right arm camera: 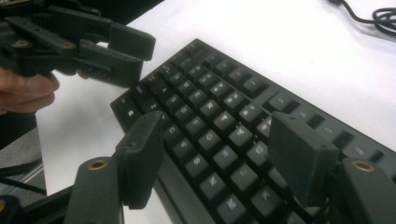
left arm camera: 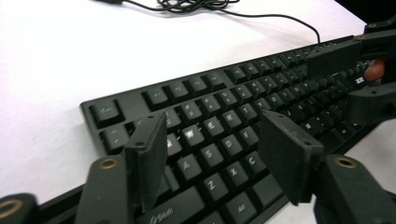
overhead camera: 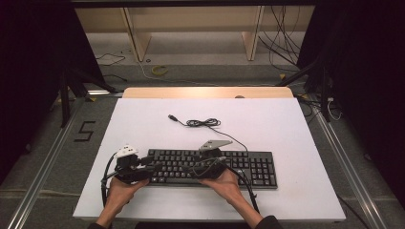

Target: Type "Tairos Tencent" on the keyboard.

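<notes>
The black keyboard (overhead camera: 212, 167) lies flat on the white surface (overhead camera: 267, 129) in the lower middle of the high view, its cable (overhead camera: 205, 123) coiled above it. The left gripper (left arm camera: 212, 154) and the right gripper (right arm camera: 219, 158) both hover over its left half, jaws wide apart with nothing between them. The keyboard looks set down and let go; what is left seems only to draw the hands away.

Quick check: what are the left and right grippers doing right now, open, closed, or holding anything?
Left gripper: open, holding nothing, jaws over the keyboard.
Right gripper: open, holding nothing, also over the keyboard's keys.
</notes>
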